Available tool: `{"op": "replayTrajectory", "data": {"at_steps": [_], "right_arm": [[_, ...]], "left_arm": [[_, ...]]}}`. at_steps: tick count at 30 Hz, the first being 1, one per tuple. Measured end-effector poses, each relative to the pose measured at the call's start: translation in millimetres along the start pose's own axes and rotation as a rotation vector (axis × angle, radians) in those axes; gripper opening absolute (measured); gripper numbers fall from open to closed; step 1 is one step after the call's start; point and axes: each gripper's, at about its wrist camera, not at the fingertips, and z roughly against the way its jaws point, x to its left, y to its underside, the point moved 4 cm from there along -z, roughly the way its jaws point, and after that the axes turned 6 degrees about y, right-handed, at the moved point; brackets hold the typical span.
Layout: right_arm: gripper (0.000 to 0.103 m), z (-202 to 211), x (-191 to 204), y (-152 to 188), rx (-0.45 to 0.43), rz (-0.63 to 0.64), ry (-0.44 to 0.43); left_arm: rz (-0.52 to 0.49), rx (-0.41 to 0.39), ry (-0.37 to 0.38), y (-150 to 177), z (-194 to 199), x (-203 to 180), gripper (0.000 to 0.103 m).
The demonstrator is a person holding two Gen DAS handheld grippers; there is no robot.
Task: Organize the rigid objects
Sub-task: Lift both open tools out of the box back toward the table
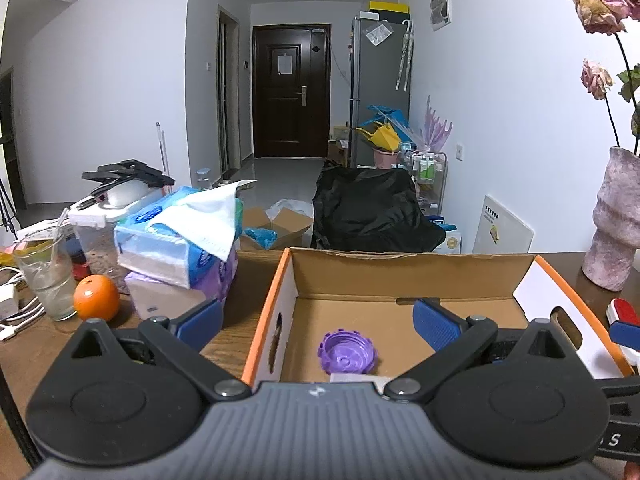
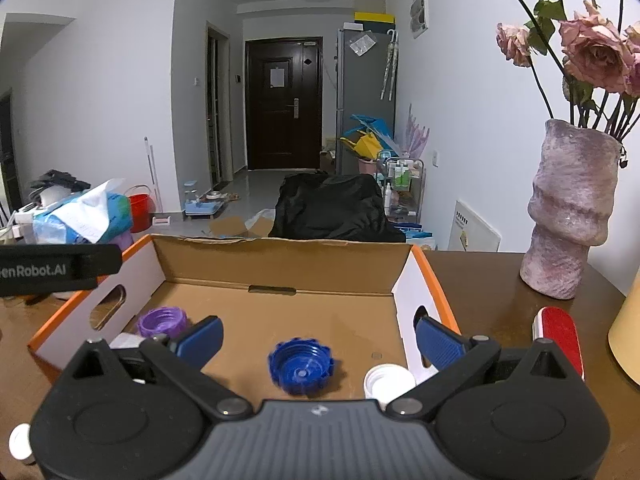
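An open cardboard box (image 1: 404, 276) with orange edges sits on the wooden table; its far wall also shows in the right wrist view (image 2: 280, 260). Inside lie a purple screw cap (image 1: 347, 353) (image 2: 163, 322), a blue screw cap (image 2: 301, 365) and a white cap (image 2: 389, 383). My left gripper (image 1: 318, 325) hovers open over the box's left wall, nothing between its blue pads. My right gripper (image 2: 318, 340) is open above the box floor, with the blue cap lying between and below its fingers. A red and white object (image 2: 558, 338) (image 1: 624, 316) lies right of the box.
Left of the box stand tissue packs (image 1: 180, 240), an orange (image 1: 96, 297), a glass (image 1: 44, 272) and cables. A pink vase (image 2: 568, 208) with dried roses stands at the right, beside a yellowish object (image 2: 628, 340). A small white cap (image 2: 19, 442) lies at the near left.
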Motion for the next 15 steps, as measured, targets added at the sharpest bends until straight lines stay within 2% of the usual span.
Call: {"op": "replayTrajectory", "data": {"at_steps": [15], "right_arm": [[0.103,39,1,16,-0.008,0.011,-0.018]], "left_arm": [[0.026,0.017,-0.014,20,36,16,0.103]]}}
